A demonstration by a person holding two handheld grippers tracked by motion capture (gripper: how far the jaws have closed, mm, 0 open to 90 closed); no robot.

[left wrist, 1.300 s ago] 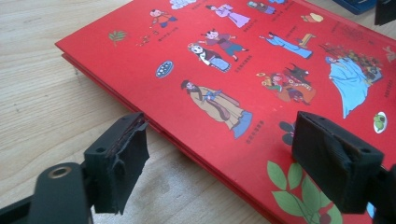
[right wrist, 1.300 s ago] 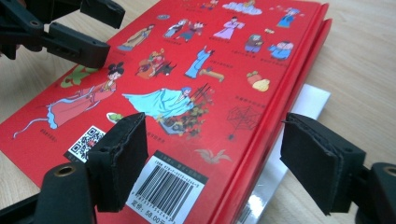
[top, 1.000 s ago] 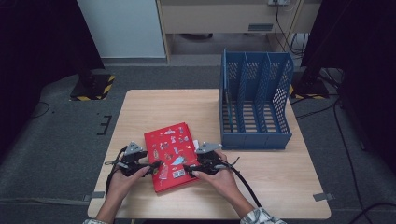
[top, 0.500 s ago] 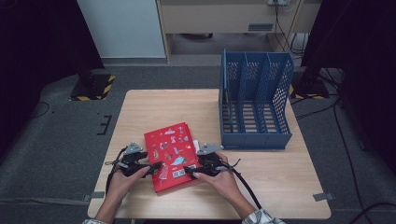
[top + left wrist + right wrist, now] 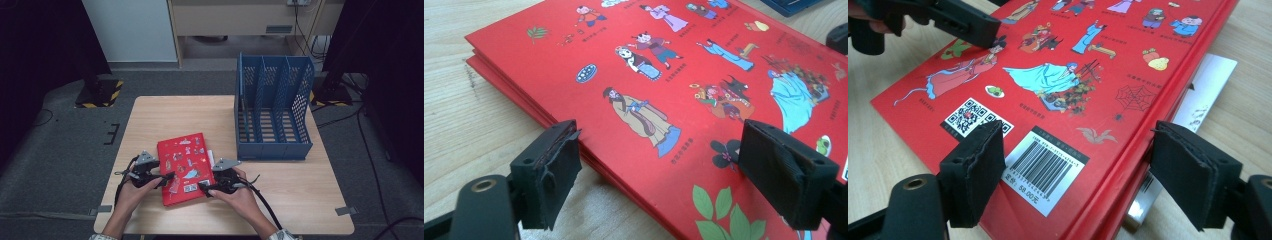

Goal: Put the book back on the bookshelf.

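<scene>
A red book (image 5: pixel 185 167) is seen lying flat on the wooden table (image 5: pixel 300 190), near the front edge and well apart from the blue file rack (image 5: pixel 272 115) standing at the table's far right. The left gripper (image 5: pixel 167 177) is held at the book's left edge and the right gripper (image 5: pixel 202 186) at its right edge, close to the near corner. In the left gripper view, the jaws are seen standing well apart, straddling the book's edge: one pad (image 5: pixel 549 172) is placed beside the stacked red edges, over the tabletop, and the other over the illustrated cover; no pressing on the book can be made out. These jaws have just been opening, with the book's edge between them. In the right gripper view, the right gripper's jaws are likewise held wide, one pad (image 5: pixel 975 172) lying over the cover beside the barcode label (image 5: pixel 1048 167) and the other beyond the spine, over white paper (image 5: pixel 1205 92) that sticks out from under the book. The cover is not seen to be pinched by either pad. The left gripper's jaw can be seen at the top of that view, over the cover's far edge.
</scene>
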